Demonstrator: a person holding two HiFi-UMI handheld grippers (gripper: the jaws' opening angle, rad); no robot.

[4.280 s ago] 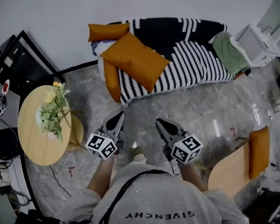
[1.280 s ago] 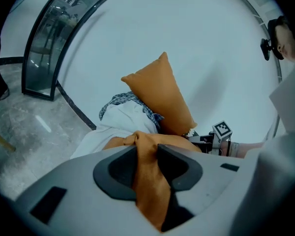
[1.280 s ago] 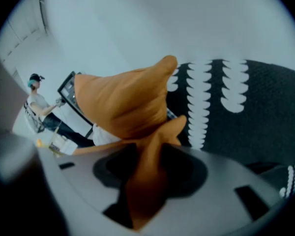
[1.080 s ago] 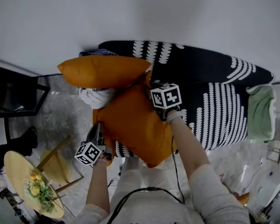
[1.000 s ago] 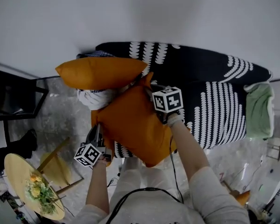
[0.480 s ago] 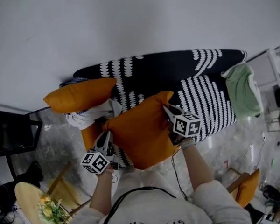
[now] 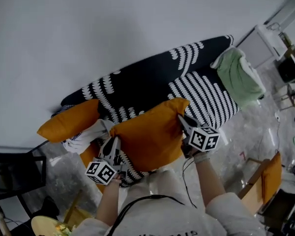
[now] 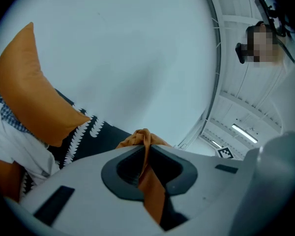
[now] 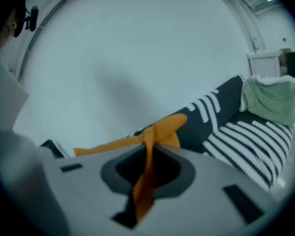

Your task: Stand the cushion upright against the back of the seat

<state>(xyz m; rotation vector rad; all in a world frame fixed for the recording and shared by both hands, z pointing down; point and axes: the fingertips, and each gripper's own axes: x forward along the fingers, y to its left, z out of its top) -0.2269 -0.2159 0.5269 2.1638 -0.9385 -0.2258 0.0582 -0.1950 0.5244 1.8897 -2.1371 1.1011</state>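
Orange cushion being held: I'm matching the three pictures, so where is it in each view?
Head view: cushion at centre.
Left gripper view: bottom centre, a fold pinched between the jaws.
Right gripper view: the same, bottom centre.
Shared landmark: the black-and-white sofa cover, left of the fold in the left gripper view, right of it in the right.

Reaching forward on both sides. Pinching the cushion [image 7: 147,136] by its left edge in the left gripper [image 7: 112,142], jaws nearly together on a fold of fabric. Gripping the opposite edge in the right gripper [image 7: 181,118], jaws just closed tighter on fabric.
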